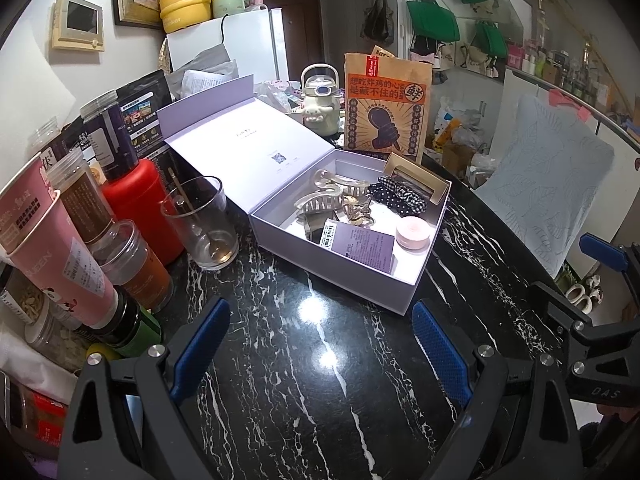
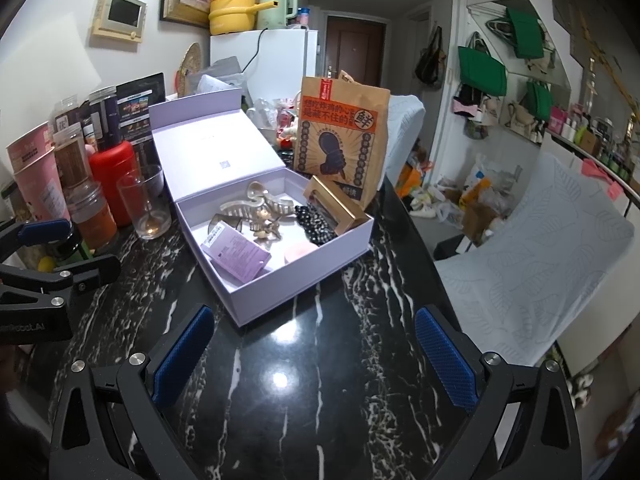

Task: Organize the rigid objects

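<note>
The surface (image 1: 320, 380) is black stone shot through with white veins, glossy enough to throw back the ceiling light. In the middle of it sits a lilac box (image 1: 344, 272), its hinged lid (image 1: 224, 140) thrown back to the left. Inside lie a pale claw hair clip (image 1: 320, 196), a small gold clip (image 1: 358, 210) just beside it, a black dotted scrunchie (image 1: 396, 196), a round pink tin (image 1: 413, 232), a purple card (image 1: 368, 246) and a gold-edged case (image 1: 416, 178) leaning on the far wall.

Behind the box a brown paper bag (image 1: 386, 104) with orange print stands upright, and a cream kettle-shaped bottle (image 1: 320, 100) stands to its left. Along the left edge crowd a drinking glass (image 1: 202, 224) with a spoon in it, a red flask (image 1: 140, 212), a pink tube (image 1: 52, 248) and several jars.

Further back a white fridge (image 2: 276, 56) carries a yellow pot (image 2: 232, 10) and a pale green kettle (image 2: 276, 8). Green bags (image 2: 482, 66) hang on the right wall, and a chair draped in a light blue cover (image 2: 532, 252) stands at the right side.

The left tongs (image 1: 320, 354) hang released over bare stone in front of the box, nothing between them. The right tongs (image 2: 316, 354) are likewise spread wide and empty, near the box's front corner.
</note>
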`<state>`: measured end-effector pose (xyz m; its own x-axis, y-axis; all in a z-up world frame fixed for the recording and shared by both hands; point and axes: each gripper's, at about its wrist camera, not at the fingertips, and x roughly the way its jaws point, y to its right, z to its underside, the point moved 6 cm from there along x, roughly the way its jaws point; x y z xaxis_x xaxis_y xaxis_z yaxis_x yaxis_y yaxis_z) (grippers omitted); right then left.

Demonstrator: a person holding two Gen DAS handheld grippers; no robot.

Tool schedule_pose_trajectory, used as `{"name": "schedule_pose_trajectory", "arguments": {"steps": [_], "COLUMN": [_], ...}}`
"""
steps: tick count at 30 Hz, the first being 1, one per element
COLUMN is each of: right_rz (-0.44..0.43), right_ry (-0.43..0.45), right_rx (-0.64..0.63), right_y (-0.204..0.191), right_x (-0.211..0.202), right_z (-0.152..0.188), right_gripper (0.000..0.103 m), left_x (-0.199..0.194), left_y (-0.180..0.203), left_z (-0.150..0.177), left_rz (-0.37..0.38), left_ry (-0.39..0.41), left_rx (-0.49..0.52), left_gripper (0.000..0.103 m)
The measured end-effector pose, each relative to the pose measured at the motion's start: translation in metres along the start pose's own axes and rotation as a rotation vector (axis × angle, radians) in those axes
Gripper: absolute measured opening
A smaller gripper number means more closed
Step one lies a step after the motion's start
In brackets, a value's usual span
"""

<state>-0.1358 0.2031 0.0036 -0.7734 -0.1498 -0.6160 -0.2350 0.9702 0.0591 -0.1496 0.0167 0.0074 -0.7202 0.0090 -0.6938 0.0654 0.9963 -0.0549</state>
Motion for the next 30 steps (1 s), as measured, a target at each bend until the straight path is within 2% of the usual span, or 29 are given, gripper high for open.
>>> {"name": "schedule_pose_trajectory", "arguments": {"steps": [30], "right_rz": [0.004], "right_ry": [-0.005], "right_rx": [0.002], "right_y": [0.0030], "right_x": [-0.0014], "right_z": [0.0029], "right_gripper": [0.102], "left_x": [-0.0006], "left_y": [0.0030], "left_z": [0.0045], "left_rz": [0.000], "left_ry": [-0.015], "left_rx": [0.005], "left_gripper": [0.094]}}
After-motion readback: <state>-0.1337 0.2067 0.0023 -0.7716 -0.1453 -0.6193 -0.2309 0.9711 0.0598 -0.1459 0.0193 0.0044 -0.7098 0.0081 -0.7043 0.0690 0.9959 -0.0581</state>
